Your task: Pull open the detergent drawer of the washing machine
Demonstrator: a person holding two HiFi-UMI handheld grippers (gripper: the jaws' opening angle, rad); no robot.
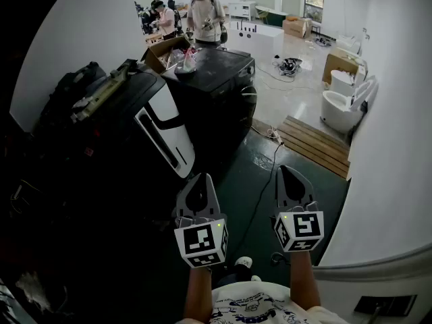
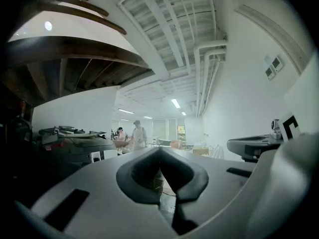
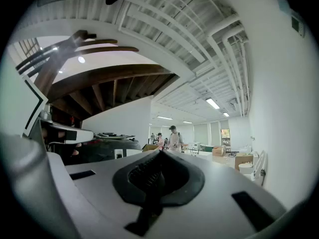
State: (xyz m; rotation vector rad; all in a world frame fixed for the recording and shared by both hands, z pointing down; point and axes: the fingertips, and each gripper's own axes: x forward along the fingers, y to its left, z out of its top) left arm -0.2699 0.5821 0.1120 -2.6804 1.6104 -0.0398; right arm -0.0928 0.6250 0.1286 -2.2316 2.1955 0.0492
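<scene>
A black washing machine (image 1: pixel 115 123) with a white front panel (image 1: pixel 165 137) stands at the left in the head view, with clutter on its top. It also shows far off at the left as the washing machine (image 2: pixel 75 146) in the left gripper view and the washing machine (image 3: pixel 107 146) in the right gripper view. I cannot make out its detergent drawer. My left gripper (image 1: pixel 200 179) and right gripper (image 1: pixel 287 171) hang side by side over the dark green floor, to the right of the machine and apart from it. Each points level and away from me. The left gripper (image 2: pixel 159 152) and the right gripper (image 3: pixel 160 153) are both shut and hold nothing.
Behind the washing machine stands a second black appliance (image 1: pixel 219 69) with a cardboard box (image 1: pixel 162 51) on it. Two people (image 1: pixel 202 15) stand at the back. A cable (image 1: pixel 270 164) runs over the floor. A wooden pallet (image 1: pixel 314 140), toilets (image 1: pixel 341 106) and a white wall (image 1: pixel 391 147) are on the right.
</scene>
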